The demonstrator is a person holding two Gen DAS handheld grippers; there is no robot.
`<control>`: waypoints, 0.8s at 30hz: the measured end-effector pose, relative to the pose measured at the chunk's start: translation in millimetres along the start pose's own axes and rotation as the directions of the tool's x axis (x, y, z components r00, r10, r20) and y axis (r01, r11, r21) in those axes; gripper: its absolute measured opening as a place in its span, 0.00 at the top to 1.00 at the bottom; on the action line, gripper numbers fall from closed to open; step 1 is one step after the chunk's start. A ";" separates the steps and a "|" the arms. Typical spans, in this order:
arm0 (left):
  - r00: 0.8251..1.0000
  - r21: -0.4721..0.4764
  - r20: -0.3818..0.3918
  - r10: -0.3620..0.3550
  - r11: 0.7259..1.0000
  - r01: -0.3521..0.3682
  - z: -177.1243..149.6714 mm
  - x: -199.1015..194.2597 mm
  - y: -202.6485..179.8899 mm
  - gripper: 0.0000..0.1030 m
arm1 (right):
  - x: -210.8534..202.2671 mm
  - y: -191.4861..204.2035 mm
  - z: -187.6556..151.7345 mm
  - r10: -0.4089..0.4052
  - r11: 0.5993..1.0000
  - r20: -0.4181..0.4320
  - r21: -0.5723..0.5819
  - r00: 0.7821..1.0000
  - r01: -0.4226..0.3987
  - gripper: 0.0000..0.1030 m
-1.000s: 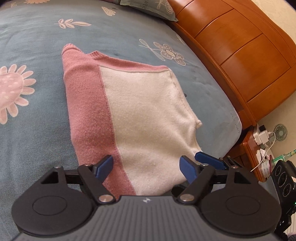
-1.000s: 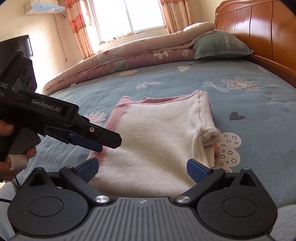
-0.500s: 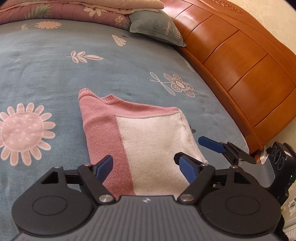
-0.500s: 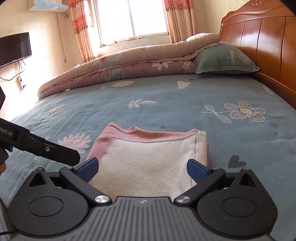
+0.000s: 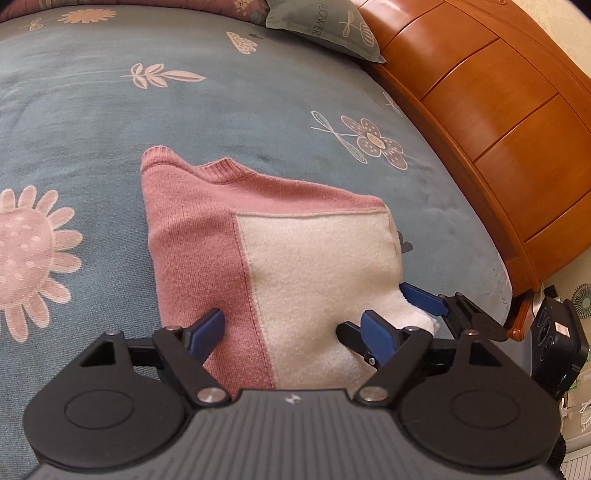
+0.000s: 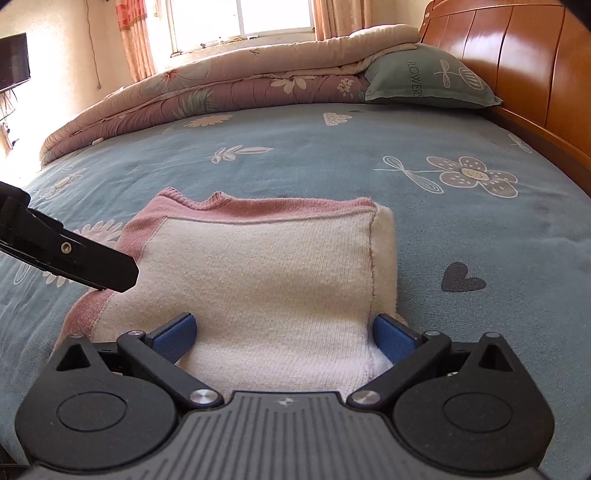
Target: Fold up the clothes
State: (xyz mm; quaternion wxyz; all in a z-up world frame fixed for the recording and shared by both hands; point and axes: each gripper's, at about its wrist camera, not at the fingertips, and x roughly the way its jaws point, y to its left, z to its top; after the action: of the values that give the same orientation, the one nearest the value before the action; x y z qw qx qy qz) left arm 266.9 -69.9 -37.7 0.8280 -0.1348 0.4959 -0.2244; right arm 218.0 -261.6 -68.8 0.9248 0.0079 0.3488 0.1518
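The folded pink and cream sweater (image 5: pixel 284 258) lies on the bed (image 5: pixel 92 122), at its near edge. The left hand-held gripper (image 5: pixel 291 328) hangs over the sweater's near left part, jaws spread wide, gripping nothing. The right hand-held gripper (image 6: pixel 284 332) straddles the cream near end, jaws also wide. The sheet is blue with flowers. At the far side lie a rolled quilt (image 6: pixel 221 88) and a pillow (image 6: pixel 424 77), a wooden headboard (image 6: pixel 524 70) on the right, a window (image 6: pixel 240 18) beyond.

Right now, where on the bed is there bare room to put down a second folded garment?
Bare sheet lies between the sweater and the quilt, also between the sweater and the headboard. It is crowded at the sweater's near edge, where both grippers work.
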 end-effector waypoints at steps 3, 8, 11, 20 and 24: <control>1.000 0.022 -0.006 0.024 0.999 -0.024 -0.6 3.9 -4.5 0.21 | 0.1 0.1 1.2 0.003 1.000 0.005 0.002 1.000 -0.003 0.00; 1.000 -0.015 0.001 0.018 1.000 -0.018 2.1 11.6 0.0 0.21 | -0.9 -0.3 1.4 0.009 1.000 0.012 0.009 1.000 -0.009 0.00; 1.000 -0.065 -0.016 0.023 0.998 -0.024 12.0 5.6 -2.5 0.23 | -1.4 1.5 1.3 0.002 1.000 0.013 0.002 1.000 -0.002 0.00; 0.978 -0.026 -0.054 -0.203 0.979 0.202 71.0 20.2 -59.2 0.22 | -4.8 9.8 -0.1 -0.032 0.998 0.010 -0.051 0.999 0.033 0.00; 0.960 -0.002 -0.148 -0.239 0.970 0.242 79.8 67.7 -84.4 0.22 | -5.2 8.9 0.0 -0.033 0.998 0.004 -0.054 0.999 0.033 0.00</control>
State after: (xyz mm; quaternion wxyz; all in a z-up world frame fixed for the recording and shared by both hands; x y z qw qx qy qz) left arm 344.8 -176.9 -13.9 0.7568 -0.1703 0.5337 -0.3368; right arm 211.8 -254.6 -64.3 0.9277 -0.0227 0.3430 0.1457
